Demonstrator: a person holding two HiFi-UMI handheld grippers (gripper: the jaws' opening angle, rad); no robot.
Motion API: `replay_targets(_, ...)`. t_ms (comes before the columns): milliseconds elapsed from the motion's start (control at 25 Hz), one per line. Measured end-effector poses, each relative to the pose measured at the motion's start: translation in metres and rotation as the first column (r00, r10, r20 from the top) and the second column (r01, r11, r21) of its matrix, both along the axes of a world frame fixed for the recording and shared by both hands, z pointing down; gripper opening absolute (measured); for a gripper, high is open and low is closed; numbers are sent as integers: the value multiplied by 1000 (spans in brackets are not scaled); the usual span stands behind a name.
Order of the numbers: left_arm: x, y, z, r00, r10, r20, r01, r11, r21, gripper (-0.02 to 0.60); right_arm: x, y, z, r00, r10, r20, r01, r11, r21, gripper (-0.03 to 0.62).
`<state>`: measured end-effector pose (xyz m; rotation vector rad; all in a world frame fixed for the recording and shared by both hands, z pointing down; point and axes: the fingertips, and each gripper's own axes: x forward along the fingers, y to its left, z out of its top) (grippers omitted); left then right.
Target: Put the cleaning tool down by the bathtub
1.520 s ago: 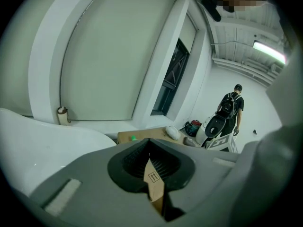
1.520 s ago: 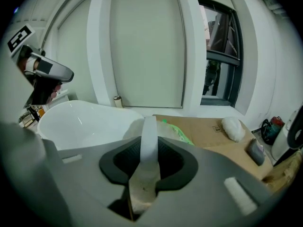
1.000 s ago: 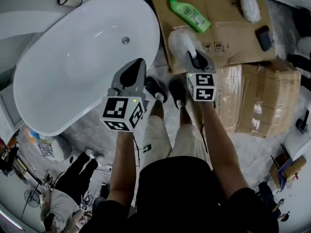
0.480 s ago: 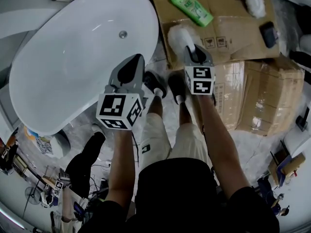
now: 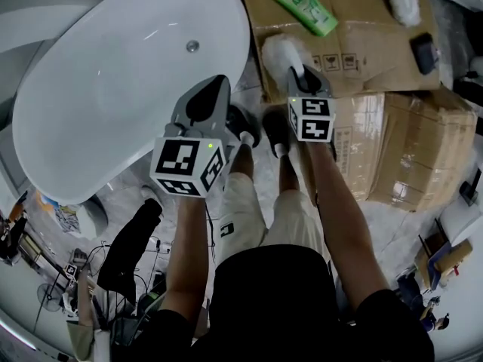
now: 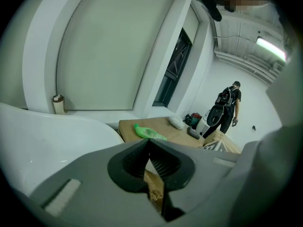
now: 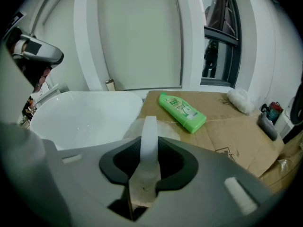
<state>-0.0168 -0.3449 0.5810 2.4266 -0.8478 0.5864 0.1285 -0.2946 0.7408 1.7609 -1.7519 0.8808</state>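
Cleaning tool (image 7: 149, 126) is pinched by its handle in the right gripper (image 5: 303, 80), head stretched ahead over the cardboard (image 5: 355, 44) edge beside the bathtub (image 5: 113, 104).

The bathtub (image 5: 113, 104) looks glossy and smooth, the cardboard (image 5: 370, 32) matt (creased), the bottle (image 5: 302, 4) plastic.

White fluffy-headed cleaning tool (image 5: 280, 52), handle clamped in right gripper (image 5: 304, 80), hangs beside white bathtub (image 5: 113, 104)
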Motion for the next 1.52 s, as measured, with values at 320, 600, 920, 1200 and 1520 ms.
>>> replay_targets(320,-3,6,4,1000,-8,1,8,1000,-10,-2,-3,3,9,1000,-22,-1,22,999,-31,95)
replay_targets(600,0,5,4,1000,-17,-5,17,1000,-10,-2,-6,8,12,998,-52,19,53,997,-60,95)
replay_targets(920,4,11,7,1000,-9,0,9,1000,-14,-2,-6,14,16,998,-68,17,69,995,-76,95)
replay_targets(1200,3,15,8,1000,-13,1,13,1000,-14,-2,-8,25,22,996,-90,19,92,990,-103,95)
replay_targets(1520,1,20,4,1000,-23,5,23,1000,-5,-2,-10,31,22,995,-99,34,102,988,-112,98)
